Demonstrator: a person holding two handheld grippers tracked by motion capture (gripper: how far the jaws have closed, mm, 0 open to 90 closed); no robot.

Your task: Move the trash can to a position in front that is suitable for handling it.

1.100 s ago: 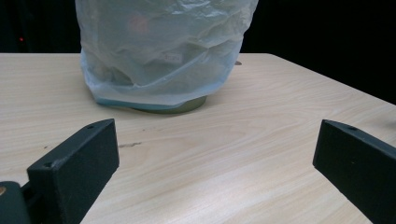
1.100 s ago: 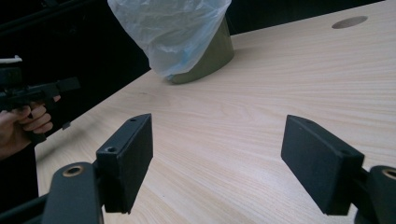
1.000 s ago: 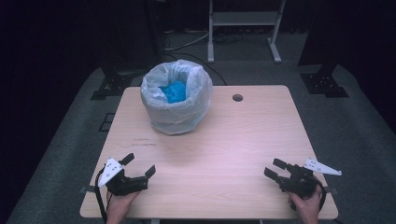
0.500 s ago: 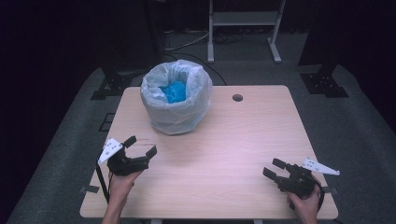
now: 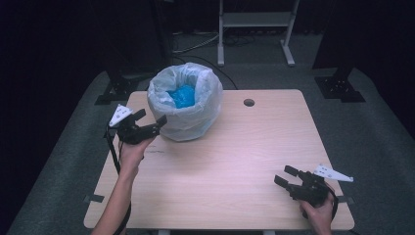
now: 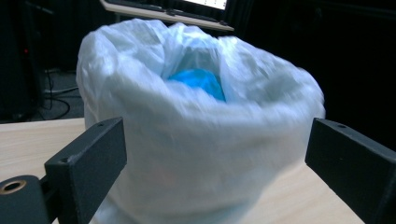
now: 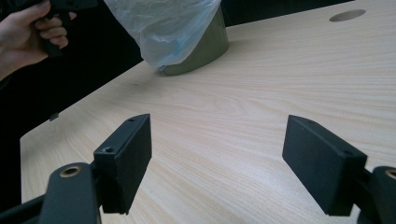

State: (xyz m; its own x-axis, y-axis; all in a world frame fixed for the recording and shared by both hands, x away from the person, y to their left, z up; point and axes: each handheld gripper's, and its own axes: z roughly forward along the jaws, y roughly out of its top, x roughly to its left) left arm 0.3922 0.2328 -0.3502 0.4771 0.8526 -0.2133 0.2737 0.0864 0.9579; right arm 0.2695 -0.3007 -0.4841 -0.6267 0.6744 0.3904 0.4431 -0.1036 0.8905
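A small bin lined with a white plastic bag [image 5: 188,117] stands at the table's back left, with something bright blue [image 5: 183,96] inside. My left gripper [image 5: 151,116] is raised just left of the bag, jaws open and pointing at its side, nothing between them. In the left gripper view the bag [image 6: 201,126] looms close between the open jaws, the blue thing [image 6: 198,80] showing in its mouth. My right gripper [image 5: 284,175] rests open near the front right edge. In the right gripper view, the bin [image 7: 187,32] stands far off.
The wooden table [image 5: 235,161] has a round cable hole [image 5: 248,102] at the back centre. A metal rack [image 5: 254,19] and black stand feet [image 5: 340,88] are on the floor behind. The other hand [image 7: 28,32] shows in the right gripper view.
My left gripper has risen from the front left corner and travelled forward to the bag's left side. The right gripper has stayed put.
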